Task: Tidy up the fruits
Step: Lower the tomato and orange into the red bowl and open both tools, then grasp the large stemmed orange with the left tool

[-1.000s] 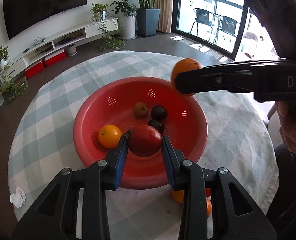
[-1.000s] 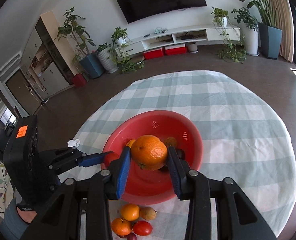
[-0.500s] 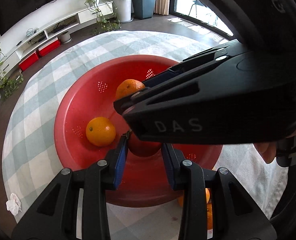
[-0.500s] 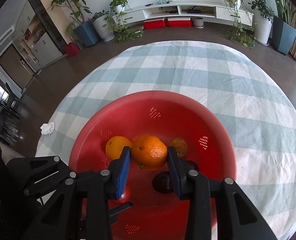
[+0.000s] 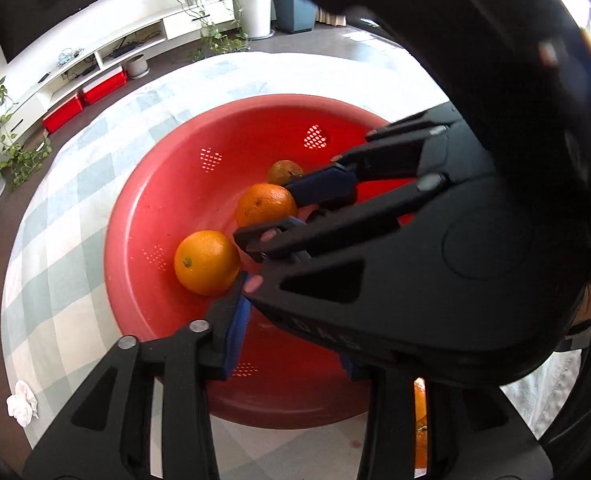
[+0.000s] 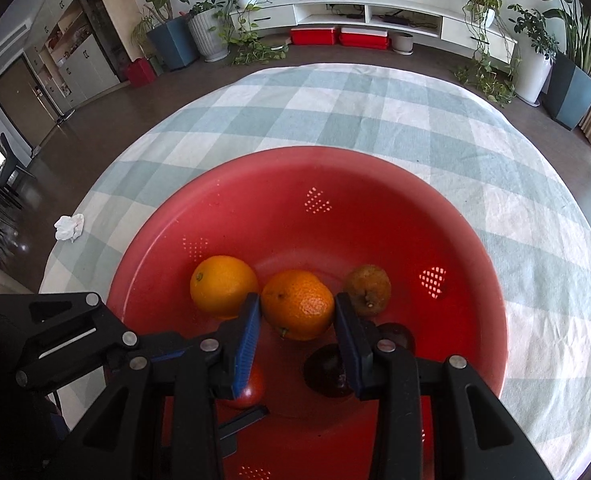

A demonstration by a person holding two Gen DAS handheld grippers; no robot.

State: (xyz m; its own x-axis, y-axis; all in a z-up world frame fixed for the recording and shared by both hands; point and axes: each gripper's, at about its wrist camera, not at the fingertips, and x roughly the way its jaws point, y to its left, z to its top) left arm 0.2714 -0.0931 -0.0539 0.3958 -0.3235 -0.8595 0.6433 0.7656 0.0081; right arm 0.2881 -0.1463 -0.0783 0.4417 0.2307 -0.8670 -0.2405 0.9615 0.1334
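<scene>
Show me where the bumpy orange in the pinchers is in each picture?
Left wrist view: the bumpy orange sits near the middle, just above the smooth orange, with the right gripper reaching in from the right and holding it.
Right wrist view: it is low in the middle, between the blue pads, right of the smooth orange.
Shared landmark: the red bowl holding the fruit, seen in both.

The only lettering stands on the black body of the right gripper point(image 5: 283, 220), seen from the left wrist view: raised characters, blurred and partly in shadow, that cannot be read with certainty. No other text or number shows.
</scene>
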